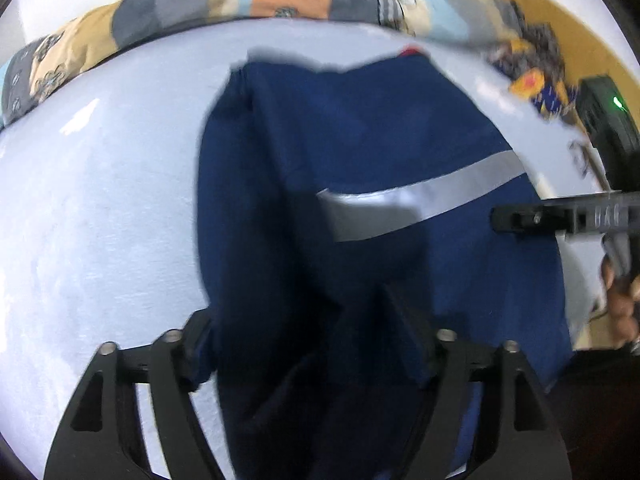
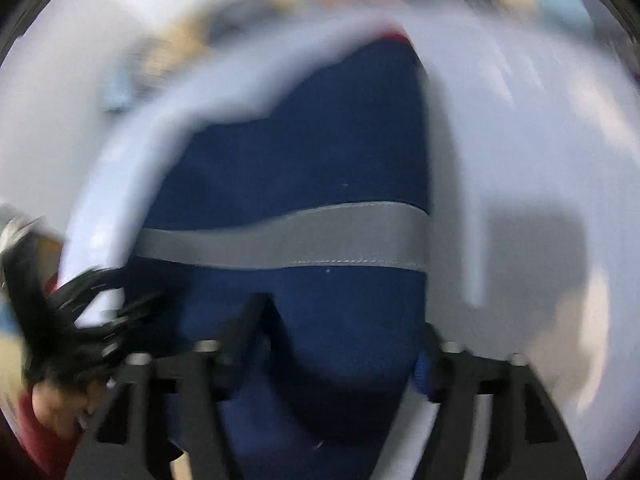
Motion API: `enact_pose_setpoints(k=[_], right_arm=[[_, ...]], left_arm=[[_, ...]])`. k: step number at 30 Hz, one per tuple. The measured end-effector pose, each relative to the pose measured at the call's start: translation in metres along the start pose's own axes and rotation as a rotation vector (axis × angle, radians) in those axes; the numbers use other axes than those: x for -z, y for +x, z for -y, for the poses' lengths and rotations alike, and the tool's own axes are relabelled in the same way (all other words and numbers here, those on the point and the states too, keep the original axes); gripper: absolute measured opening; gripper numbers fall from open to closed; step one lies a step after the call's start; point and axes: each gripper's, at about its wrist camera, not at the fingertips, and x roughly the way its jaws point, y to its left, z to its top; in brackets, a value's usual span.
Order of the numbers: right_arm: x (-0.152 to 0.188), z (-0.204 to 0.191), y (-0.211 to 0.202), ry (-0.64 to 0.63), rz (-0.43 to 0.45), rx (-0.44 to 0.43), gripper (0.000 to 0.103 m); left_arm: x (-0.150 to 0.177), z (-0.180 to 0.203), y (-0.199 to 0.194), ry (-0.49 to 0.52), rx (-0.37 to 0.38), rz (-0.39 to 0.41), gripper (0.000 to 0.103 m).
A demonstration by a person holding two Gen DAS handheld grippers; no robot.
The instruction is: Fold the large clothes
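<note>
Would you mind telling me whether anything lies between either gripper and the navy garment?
Nothing visible does. The navy garment fills the gap between the left gripper fingers and likewise the right gripper; only fabric and the pale sheet show there.

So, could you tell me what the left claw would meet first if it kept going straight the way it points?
Most likely the navy garment, already between its fingers, though depth is unclear.
</note>
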Motion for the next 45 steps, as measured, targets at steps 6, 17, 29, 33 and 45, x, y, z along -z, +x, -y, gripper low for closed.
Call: enact_pose_setpoints(k=[6,17,29,33,45], right_arm=[[0.044,-0.025,-0.073,-0.135,0.251,0.090,0.066],[0.128,-0.068,-0.041,-0.307,0.198,0.167,0.028],[0.135,-0.072,-0.038,-0.294,0.267,0.220,0.031],[0.154,-0.063,-0.058,-0.249,0.330,0.213,0.042],[0.220,-0.078,-0.128,-0.373,0.601,0.310,0.058]], left_arm=[[0.009,-0.006,-0.046,-0.112,-0.125,0.094,0.079],[0.077,0.036,-0.053,-0.033,-0.316,0.106,0.079],[0.086,0.029,-0.045,-0.108,-0.368,0.160,0.090],[0.101,0.047,-0.069,-0.055,-0.386,0.210,0.090],[0.140,0.058,-0.128,-0.072,-0.356,0.349,0.091]])
